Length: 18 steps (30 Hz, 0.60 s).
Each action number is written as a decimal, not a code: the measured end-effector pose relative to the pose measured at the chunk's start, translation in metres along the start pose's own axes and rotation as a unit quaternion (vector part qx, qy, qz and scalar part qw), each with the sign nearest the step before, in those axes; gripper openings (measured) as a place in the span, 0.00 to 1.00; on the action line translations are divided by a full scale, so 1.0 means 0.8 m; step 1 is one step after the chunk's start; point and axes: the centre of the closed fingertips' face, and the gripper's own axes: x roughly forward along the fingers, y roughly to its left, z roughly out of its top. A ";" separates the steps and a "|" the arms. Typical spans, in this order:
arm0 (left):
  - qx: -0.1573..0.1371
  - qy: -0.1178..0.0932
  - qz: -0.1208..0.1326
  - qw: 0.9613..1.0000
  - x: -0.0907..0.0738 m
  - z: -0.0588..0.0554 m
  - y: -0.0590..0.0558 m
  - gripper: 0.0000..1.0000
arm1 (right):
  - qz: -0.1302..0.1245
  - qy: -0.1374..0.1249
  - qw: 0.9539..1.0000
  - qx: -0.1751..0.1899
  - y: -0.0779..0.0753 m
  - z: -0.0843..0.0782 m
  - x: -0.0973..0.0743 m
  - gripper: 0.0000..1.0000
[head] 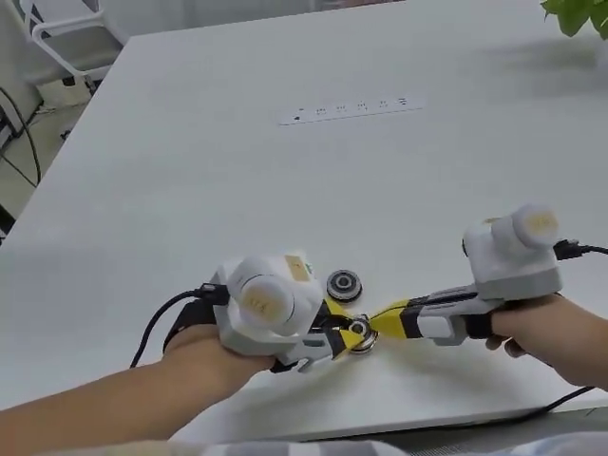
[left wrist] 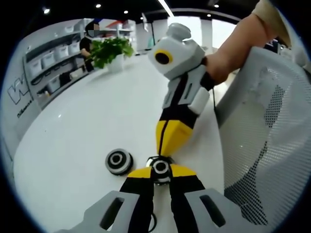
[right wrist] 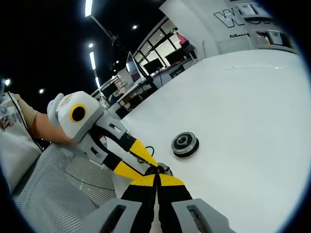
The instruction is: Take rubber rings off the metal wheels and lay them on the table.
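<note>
A small metal wheel (left wrist: 160, 167) with a dark rubber ring sits between my left gripper's (left wrist: 161, 171) yellow jaws, which are shut on it near the table's front edge. My right gripper (right wrist: 156, 178) comes in from the right with its jaws together, tips touching that wheel's (right wrist: 162, 170) rim. I cannot make out whether the ring is pinched between them. In the head view the left gripper (head: 356, 335) and right gripper (head: 372, 324) meet tip to tip. A second wheel (head: 344, 284) with its black ring lies flat on the white table (head: 285, 190), just behind them.
A flush socket strip (head: 351, 109) lies mid-table. A potted plant (head: 579, 14) stands at the far right corner, and a chair (head: 66, 38) beyond the far left one. A black cable (head: 157, 328) trails from the left gripper. A mesh chair back (left wrist: 262, 136) is close behind the table edge.
</note>
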 end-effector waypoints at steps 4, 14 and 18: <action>-0.001 -0.001 0.000 1.000 0.000 0.000 0.000 0.11 | 0.017 0.009 1.000 -0.015 0.009 -0.001 0.005 0.00; 0.001 -0.008 -0.003 1.000 0.000 0.002 0.000 0.12 | 0.017 0.007 0.999 -0.027 0.009 0.001 0.001 0.00; 0.000 -0.012 -0.003 1.000 -0.001 0.001 -0.001 0.12 | 0.011 0.010 0.999 -0.033 0.005 -0.002 0.000 0.00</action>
